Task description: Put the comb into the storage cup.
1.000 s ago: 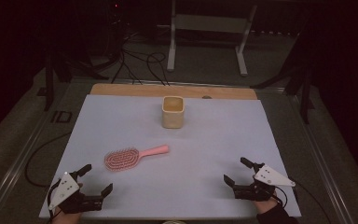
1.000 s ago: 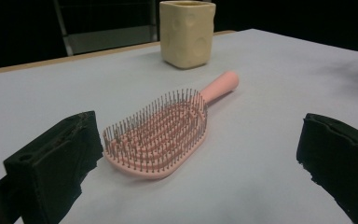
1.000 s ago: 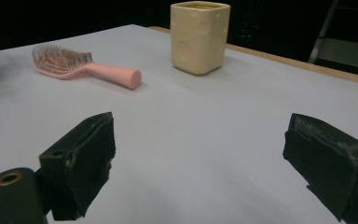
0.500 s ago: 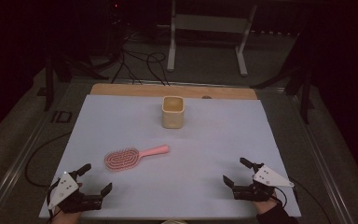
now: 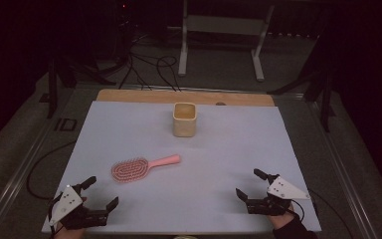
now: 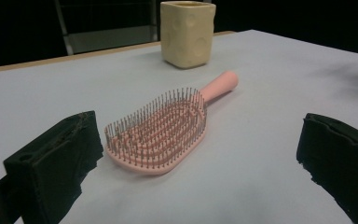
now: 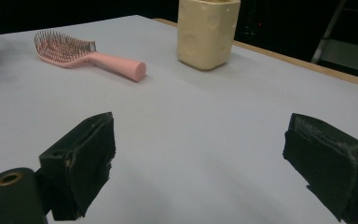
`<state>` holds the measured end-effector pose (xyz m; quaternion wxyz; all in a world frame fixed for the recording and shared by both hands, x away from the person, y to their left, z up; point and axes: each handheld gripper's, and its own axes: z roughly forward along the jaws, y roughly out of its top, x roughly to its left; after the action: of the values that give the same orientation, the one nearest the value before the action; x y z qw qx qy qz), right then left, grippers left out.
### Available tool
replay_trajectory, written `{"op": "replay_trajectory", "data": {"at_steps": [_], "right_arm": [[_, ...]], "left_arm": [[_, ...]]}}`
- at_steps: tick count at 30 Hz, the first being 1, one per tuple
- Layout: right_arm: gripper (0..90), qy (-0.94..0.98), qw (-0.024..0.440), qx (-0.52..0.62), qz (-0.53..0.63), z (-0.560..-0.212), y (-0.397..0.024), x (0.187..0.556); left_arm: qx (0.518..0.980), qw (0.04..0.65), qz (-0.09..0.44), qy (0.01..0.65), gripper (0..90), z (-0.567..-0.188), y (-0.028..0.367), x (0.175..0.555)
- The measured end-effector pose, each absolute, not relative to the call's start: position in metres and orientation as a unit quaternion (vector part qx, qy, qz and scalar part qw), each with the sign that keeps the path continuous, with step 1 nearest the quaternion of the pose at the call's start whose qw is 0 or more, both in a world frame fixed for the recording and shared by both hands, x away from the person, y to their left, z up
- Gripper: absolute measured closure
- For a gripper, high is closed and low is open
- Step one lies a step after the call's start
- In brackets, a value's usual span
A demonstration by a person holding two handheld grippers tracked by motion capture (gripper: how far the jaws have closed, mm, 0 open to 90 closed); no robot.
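One pink hairbrush [image 5: 144, 167] is lying bristles-up on the pale sheet [image 5: 219, 149] that is covering the table, and it is serving as the landmark for everything else. Its oval head is pointing toward the person's near-left, while its handle is reaching away toward the far-right. Beyond the handle's tip, well apart from the brush, a cream square cup [image 5: 184, 119] is standing upright with its mouth open to the top, near the sheet's far edge.

Nearest to the brush head, on the person's side of it, the left gripper [image 5: 97, 191] is resting low at the near-left corner of the sheet, with its jaws spread wide and nothing between them. In the left gripper view the brush [image 6: 168, 128] is sitting just ahead of the two black jaws, closer to the left one, without touching either, and the cup [image 6: 187, 31] is standing behind it.

Farther from the brush, off past its handle end and toward the near-right corner, the right gripper [image 5: 249, 184] is also lying low with its jaws wide apart and empty. In the right gripper view the brush [image 7: 86, 56] and cup [image 7: 208, 32] are well ahead of the jaws.
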<state>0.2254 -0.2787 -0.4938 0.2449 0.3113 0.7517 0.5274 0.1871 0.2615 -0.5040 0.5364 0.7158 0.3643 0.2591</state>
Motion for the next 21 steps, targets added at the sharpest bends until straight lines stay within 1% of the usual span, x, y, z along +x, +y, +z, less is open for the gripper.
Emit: {"op": "replay_trajectory", "data": {"at_steps": [15, 21], "right_arm": [[8.6, 0.742, 0.244, 0.314, 0.539, -0.492, -0.279, 0.224], [8.6, 0.739, 0.248, 0.313, 0.542, -0.49, -0.279, 0.224]], "left_arm": [[0.722, 0.541, 0.252, 0.35, 0.3, -0.496, 0.252, 0.187], [0.724, 0.54, 0.244, 0.355, 0.3, -0.487, 0.249, 0.191]]}}
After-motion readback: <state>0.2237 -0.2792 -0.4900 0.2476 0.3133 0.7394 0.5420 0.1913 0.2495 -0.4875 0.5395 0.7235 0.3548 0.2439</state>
